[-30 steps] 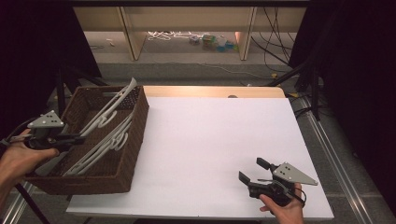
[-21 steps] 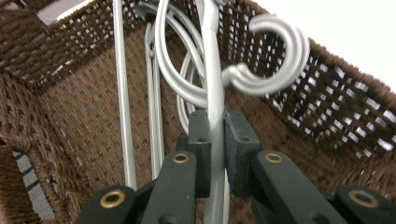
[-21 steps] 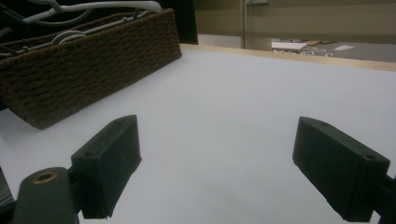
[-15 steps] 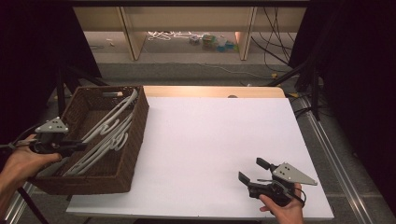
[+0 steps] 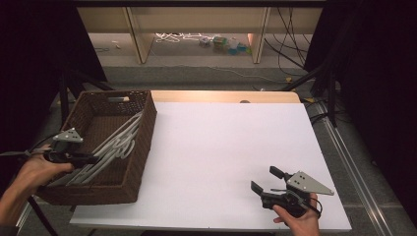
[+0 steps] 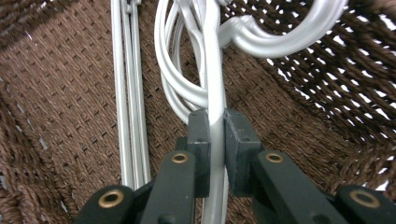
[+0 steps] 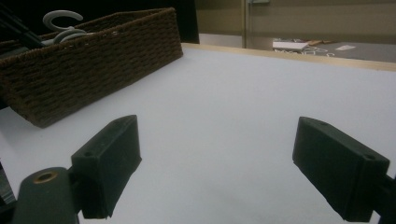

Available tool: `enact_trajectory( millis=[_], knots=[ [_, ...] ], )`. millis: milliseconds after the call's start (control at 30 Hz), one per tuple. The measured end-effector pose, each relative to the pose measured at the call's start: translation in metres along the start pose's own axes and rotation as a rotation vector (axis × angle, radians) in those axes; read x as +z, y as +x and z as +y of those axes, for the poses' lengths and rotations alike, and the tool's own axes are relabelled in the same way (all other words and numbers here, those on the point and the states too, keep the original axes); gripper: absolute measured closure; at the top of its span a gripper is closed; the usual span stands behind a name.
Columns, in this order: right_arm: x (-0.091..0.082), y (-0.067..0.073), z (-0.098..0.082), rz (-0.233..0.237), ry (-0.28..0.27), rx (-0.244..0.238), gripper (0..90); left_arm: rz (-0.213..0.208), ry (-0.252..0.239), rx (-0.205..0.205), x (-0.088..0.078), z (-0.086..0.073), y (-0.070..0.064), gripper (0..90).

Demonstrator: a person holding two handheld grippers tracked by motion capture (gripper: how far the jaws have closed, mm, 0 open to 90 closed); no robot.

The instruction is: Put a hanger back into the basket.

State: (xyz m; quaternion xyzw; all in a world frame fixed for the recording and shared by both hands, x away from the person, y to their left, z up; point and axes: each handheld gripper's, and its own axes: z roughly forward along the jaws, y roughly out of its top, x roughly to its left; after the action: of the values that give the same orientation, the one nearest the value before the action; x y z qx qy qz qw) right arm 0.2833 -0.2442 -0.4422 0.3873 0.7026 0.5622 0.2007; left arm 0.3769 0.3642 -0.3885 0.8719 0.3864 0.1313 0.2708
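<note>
A brown wicker basket stands on the left of the white table. Several silver-grey hangers lie slanted inside it. My left gripper reaches in over the basket's left rim, and its jaws are shut on the stem of one hanger, with hooks bunched just beyond. Three thin hanger bars lie on the basket floor beside it. My right gripper rests at the table's front right, open and apart from everything. From there the basket and hanger hooks show far left.
A wooden strip edges the table's back. Behind it stands a shelf unit with cables and small items on the floor. Dark stands and cables flank both sides.
My left gripper has sunk into the basket with the hanger, and the bundle now lies lower, below the rim. The right gripper has stayed put.
</note>
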Motion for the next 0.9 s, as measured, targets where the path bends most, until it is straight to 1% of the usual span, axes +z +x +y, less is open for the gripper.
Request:
enact_trajectory(
  millis=[33, 67, 100, 133, 167, 200, 233, 267, 300, 333, 367, 400, 433, 467, 500, 533, 567, 600, 633, 667, 700, 733, 767, 800, 833, 867, 900],
  knots=[
    [0.000, 0.000, 0.000, 0.001, -0.002, 0.002, 15.9, 0.007, -0.006, 0.006, 0.001, 0.000, 0.001, 81.7],
    [0.000, 0.000, 0.000, 0.002, -0.005, 0.003, 15.9, -0.003, 0.022, 0.000, 0.001, 0.000, 0.002, 81.5],
    [0.000, 0.000, 0.000, 0.002, -0.004, 0.005, 15.9, -0.001, 0.011, -0.023, 0.001, -0.001, 0.002, 79.8],
    [0.000, 0.000, 0.000, 0.004, 0.002, 0.008, 15.9, -0.007, -0.021, -0.045, 0.000, -0.001, 0.003, 75.6],
    [0.000, 0.000, 0.000, 0.004, 0.006, 0.010, 15.9, -0.018, -0.017, -0.056, -0.003, 0.000, 0.005, 70.2],
    [-0.001, 0.000, 0.000, -0.002, 0.010, 0.001, 15.9, 0.007, -0.043, -0.069, -0.007, 0.001, 0.005, 67.0],
    [0.000, 0.000, 0.000, 0.004, 0.002, 0.009, 15.9, 0.015, -0.065, -0.088, -0.008, 0.001, 0.005, 64.2],
    [0.000, 0.000, 0.000, 0.003, -0.004, 0.003, 15.9, 0.022, -0.090, -0.097, -0.010, 0.003, 0.005, 61.5],
    [0.001, 0.000, 0.000, 0.004, -0.004, 0.003, 15.9, 0.032, -0.130, -0.122, -0.012, 0.004, 0.003, 58.0],
    [0.001, 0.000, 0.000, -0.001, -0.007, -0.006, 15.9, 0.028, -0.131, -0.113, -0.014, 0.005, 0.003, 54.0],
    [0.000, 0.000, 0.000, 0.003, -0.002, 0.003, 15.9, 0.038, -0.138, -0.114, -0.016, 0.006, 0.002, 52.1],
    [0.000, 0.000, 0.000, 0.003, -0.004, 0.004, 15.9, 0.043, -0.127, -0.098, -0.019, 0.008, 0.001, 49.7],
    [-0.001, 0.000, 0.001, 0.001, 0.009, 0.002, 15.9, 0.043, -0.134, -0.094, -0.019, 0.009, 0.001, 46.6],
    [-0.001, 0.000, 0.001, 0.002, 0.006, 0.002, 15.9, 0.055, -0.129, -0.075, -0.020, 0.010, 0.001, 45.1],
    [0.000, 0.000, 0.000, 0.004, -0.005, 0.001, 15.9, 0.058, -0.131, -0.080, -0.020, 0.011, 0.000, 43.2],
    [0.000, 0.000, 0.000, 0.004, -0.003, 0.003, 15.9, 0.079, -0.138, -0.079, -0.022, 0.012, 0.000, 41.2],
    [0.000, 0.000, 0.000, 0.004, -0.005, 0.003, 15.9, 0.075, -0.150, -0.084, -0.022, 0.013, -0.001, 38.5],
    [-0.001, 0.000, 0.001, 0.001, 0.008, 0.001, 15.9, 0.076, -0.179, -0.087, -0.023, 0.014, -0.002, 37.7],
    [-0.001, 0.000, 0.001, 0.002, 0.007, 0.001, 15.9, 0.074, -0.199, -0.103, -0.023, 0.014, -0.004, 36.8],
    [-0.002, 0.000, 0.001, -0.007, 0.015, -0.005, 15.9, 0.082, -0.230, -0.090, -0.024, 0.016, -0.005, 35.7],
    [0.000, 0.000, 0.000, 0.003, -0.003, 0.003, 15.9, 0.087, -0.245, -0.066, -0.024, 0.018, -0.005, 34.1],
    [0.000, 0.000, 0.000, 0.003, -0.005, 0.003, 15.9, 0.090, -0.267, -0.092, -0.023, 0.019, -0.009, 33.2],
    [-0.001, 0.000, 0.000, 0.002, 0.005, 0.005, 15.9, 0.093, -0.279, -0.109, -0.023, 0.020, -0.013, 31.8],
    [-0.001, 0.000, 0.001, 0.003, 0.006, 0.004, 15.9, 0.089, -0.287, -0.095, -0.023, 0.021, -0.014, 30.0],
    [-0.001, 0.000, 0.001, 0.004, 0.008, 0.001, 15.9, 0.082, -0.295, -0.103, -0.023, 0.022, -0.017, 29.1],
    [0.000, 0.000, 0.000, 0.004, -0.005, 0.001, 15.9, 0.079, -0.318, -0.117, -0.023, 0.023, -0.022, 29.4],
    [0.000, 0.001, 0.000, 0.002, -0.004, 0.005, 15.9, 0.082, -0.324, -0.113, -0.023, 0.024, -0.024, 29.2]
  ],
)
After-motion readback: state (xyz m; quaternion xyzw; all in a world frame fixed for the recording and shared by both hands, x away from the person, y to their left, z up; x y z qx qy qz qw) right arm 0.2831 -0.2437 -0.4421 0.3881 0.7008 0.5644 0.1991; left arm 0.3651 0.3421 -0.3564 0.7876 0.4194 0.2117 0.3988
